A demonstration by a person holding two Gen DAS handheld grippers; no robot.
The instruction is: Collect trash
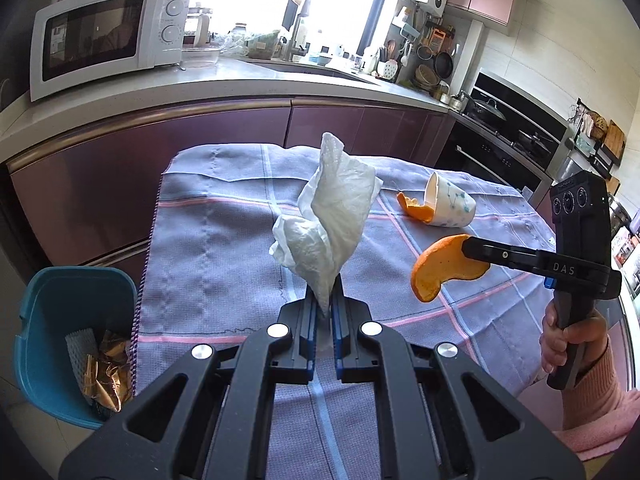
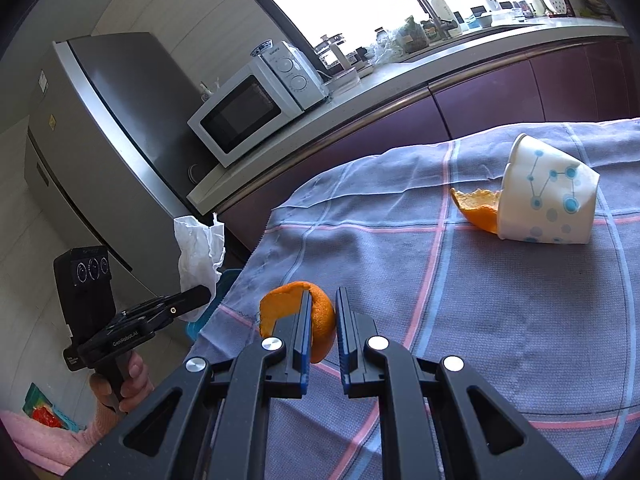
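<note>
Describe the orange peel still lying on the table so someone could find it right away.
On the checked tablecloth, find the tipped-over paper cup. The peel lies at its open mouth, ragged-edged, flat on the cloth, unlike the other peel, which is held in the right gripper.

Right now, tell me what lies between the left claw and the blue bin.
Only the cloth-covered table and its left edge. In the left wrist view, the left claw grips the tissue above it; the blue bin sits below, beside that edge.

I am counting two orange peels: one peel piece (image 1: 444, 266) up off the cloth and another peel (image 1: 414, 208) lying at the mouth of the single paper cup (image 1: 450, 204). I am seeing one crumpled tissue (image 1: 328, 224), one blue bin (image 1: 52, 308), one microwave (image 1: 108, 36) and two grippers: left gripper (image 1: 325, 308), right gripper (image 2: 324, 320).
</note>
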